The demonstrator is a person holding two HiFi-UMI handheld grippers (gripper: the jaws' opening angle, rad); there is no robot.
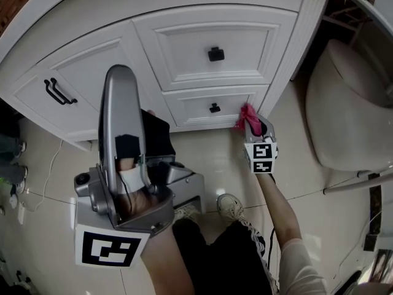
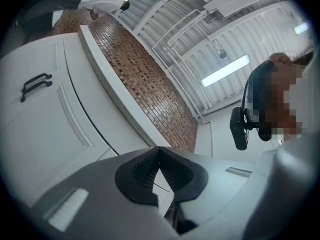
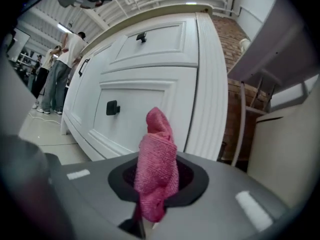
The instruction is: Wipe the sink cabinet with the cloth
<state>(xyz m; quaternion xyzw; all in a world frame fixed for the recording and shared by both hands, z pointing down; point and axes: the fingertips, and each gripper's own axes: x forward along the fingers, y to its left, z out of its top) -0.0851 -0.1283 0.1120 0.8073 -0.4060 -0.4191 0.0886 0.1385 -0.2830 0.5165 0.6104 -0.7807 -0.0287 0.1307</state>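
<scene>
Now: right gripper (image 3: 159, 184) jaws pinching pink cloth (image 3: 157, 159) by sink cabinet (image 3: 150, 84); left gripper (image 2: 160, 159) jaws together, empty.

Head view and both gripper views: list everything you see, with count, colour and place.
sink cabinet: one, white, ahead
drawers: two, white, stacked at its centre
knobs: two, black, one per drawer
door handle: one, black, left door
cloth: one, pink, by the lower drawer's right edge
brick wall: one, brown, beside the cabinet
rounded fixture: one, beige, right of the cabinet
bystanders: at least two, light tops, far left background
shoe: one, white, on the beige floor
left tongs: one, grey, shut, empty, raised before the left door
right tongs: one, grey, shut on the cloth
</scene>
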